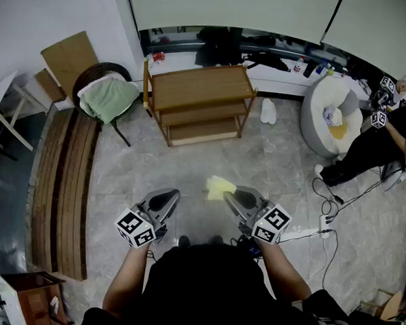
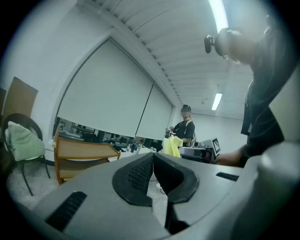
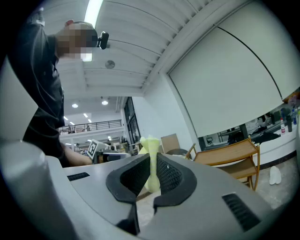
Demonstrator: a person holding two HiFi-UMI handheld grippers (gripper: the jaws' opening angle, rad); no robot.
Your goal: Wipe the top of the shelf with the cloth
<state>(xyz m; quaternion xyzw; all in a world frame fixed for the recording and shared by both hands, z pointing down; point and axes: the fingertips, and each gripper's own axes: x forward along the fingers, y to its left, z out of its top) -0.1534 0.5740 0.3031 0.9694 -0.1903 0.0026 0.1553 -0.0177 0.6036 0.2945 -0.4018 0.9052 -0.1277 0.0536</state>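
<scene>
Cloth [image 1: 220, 186] first: yellow, pinched in my right gripper [image 1: 228, 195], jaws clamped tight on a fold, the loose end flopping up past the tips. My left gripper [image 1: 171, 199] is pressed closed with nothing in it, just beside the right one above the floor [image 1: 189, 162]. Ahead, well apart, the wooden shelf [image 1: 199, 87] stands near the far wall, its top bare. I reckon the approach comes next: walk in, lay the cloth flat on the top board, sweep edge to edge, grip firm
</scene>
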